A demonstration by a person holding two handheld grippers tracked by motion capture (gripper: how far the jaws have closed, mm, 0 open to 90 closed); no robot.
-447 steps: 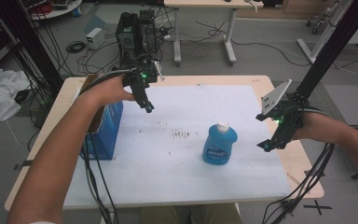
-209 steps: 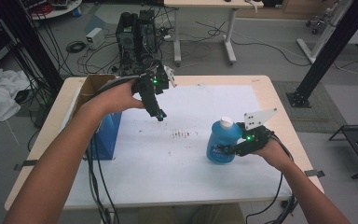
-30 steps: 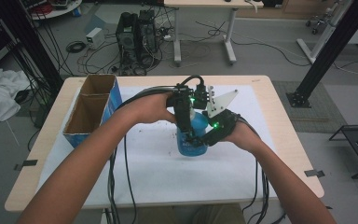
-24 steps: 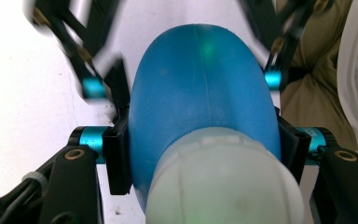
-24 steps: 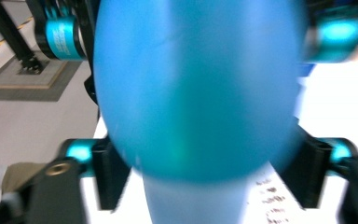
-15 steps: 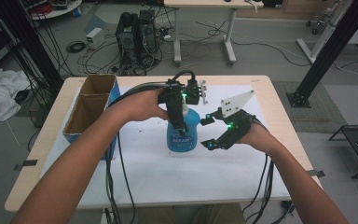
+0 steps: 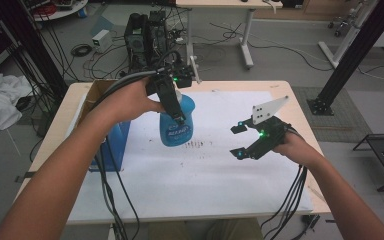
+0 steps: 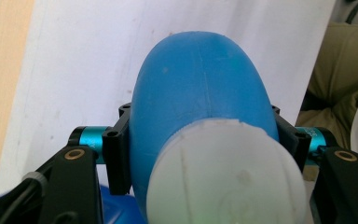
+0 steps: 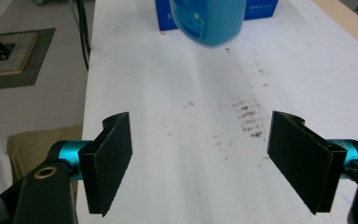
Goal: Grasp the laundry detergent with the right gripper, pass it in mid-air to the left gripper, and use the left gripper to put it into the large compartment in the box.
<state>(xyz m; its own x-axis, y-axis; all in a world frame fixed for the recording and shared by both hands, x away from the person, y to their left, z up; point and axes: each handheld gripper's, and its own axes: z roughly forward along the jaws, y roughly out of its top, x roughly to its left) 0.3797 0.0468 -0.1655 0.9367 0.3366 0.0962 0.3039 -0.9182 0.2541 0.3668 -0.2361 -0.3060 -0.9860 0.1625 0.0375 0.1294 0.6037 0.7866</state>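
Blue bottle (image 7: 176, 121) hangs clear above the white sheet (image 7: 200, 170) on the table (image 7: 300, 107), clamped near its white cap (image 8: 226, 175) by the left gripper (image 7: 176, 111), while the right gripper (image 7: 240, 141), jaws spread with nothing between them, hovers well apart beside it.

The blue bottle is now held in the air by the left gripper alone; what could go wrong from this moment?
1. The left gripper clamps the blue bottle on its rounded upper part, near the white cap; that curved surface might slip between the jaws.
2. The right gripper stands open and apart, so nothing would catch a fall.
3. The open box is close beside the bottle; a swing could hit it.
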